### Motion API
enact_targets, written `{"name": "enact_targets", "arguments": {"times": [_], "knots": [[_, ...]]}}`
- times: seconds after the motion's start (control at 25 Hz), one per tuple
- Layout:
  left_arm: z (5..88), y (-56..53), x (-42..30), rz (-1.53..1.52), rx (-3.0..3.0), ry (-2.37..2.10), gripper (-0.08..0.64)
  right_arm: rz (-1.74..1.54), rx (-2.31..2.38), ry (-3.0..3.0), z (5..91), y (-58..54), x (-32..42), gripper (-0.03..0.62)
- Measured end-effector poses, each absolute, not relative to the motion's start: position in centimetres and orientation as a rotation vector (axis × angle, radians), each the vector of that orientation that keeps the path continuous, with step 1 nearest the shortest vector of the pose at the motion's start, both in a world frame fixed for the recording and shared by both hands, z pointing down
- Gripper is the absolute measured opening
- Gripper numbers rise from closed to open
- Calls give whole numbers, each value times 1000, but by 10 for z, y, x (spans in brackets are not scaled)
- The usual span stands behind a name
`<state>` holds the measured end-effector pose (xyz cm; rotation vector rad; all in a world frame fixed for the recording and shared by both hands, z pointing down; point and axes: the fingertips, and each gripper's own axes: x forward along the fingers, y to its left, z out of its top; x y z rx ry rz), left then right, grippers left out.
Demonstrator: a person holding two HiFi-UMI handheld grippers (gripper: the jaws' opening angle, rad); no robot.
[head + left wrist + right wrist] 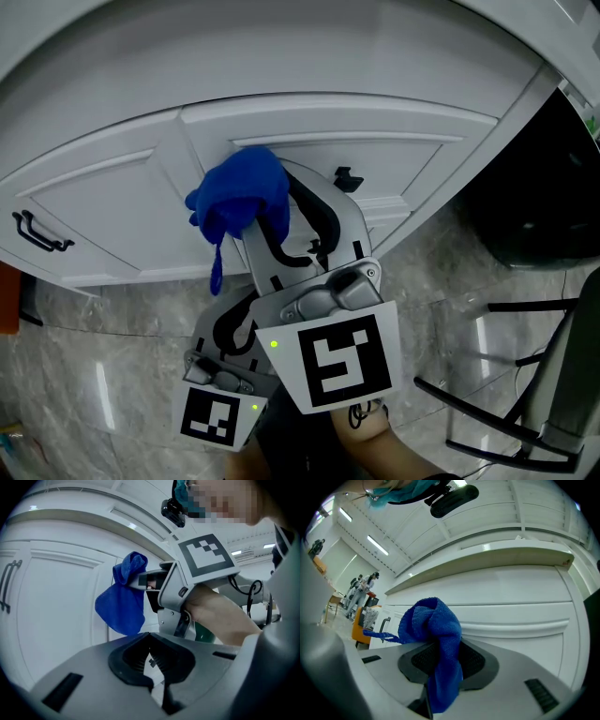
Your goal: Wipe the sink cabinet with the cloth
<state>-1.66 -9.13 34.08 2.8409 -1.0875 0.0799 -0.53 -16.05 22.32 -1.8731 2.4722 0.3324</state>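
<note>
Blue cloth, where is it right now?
Centre of the head view: the blue cloth is clamped in the right gripper, bunched up at the white cabinet door, just left of a black handle.

Bright blue cloth (239,192), one solid colour, against a plain white cabinet (112,178) with black handles (37,232). The right tool (440,663) is pale grey with black ribbed pads (476,663), and the left tool (152,660) is the same. Each carries a white cube (337,361) printed with black square markers, a small green light (273,344) glowing beside it. Below, the floor (103,375) is grey and marbled, with pale streaks running through.
</note>
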Motion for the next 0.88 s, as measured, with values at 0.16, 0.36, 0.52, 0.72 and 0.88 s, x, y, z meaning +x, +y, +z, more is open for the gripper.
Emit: {"name": "enact_targets", "arguments": {"times": [0.16, 0.36, 0.52, 0.72, 0.88], "knots": [[341, -88, -11, 87, 2844, -1077, 3, 324, -1911, 2441, 223, -159, 8, 117], [340, -86, -5, 84, 2853, -1058, 3, 330, -1940, 2388, 220, -159, 25, 117], [341, -85, -4, 84, 2855, -1047, 3, 327, -1980, 2371, 222, -158, 32, 117], [341, -86, -7, 84, 2843, -1055, 3, 315, -1987, 2331, 218, -157, 44, 117], [341, -85, -5, 86, 2853, -1037, 3, 318, -2016, 2294, 215, -155, 57, 117]]}}
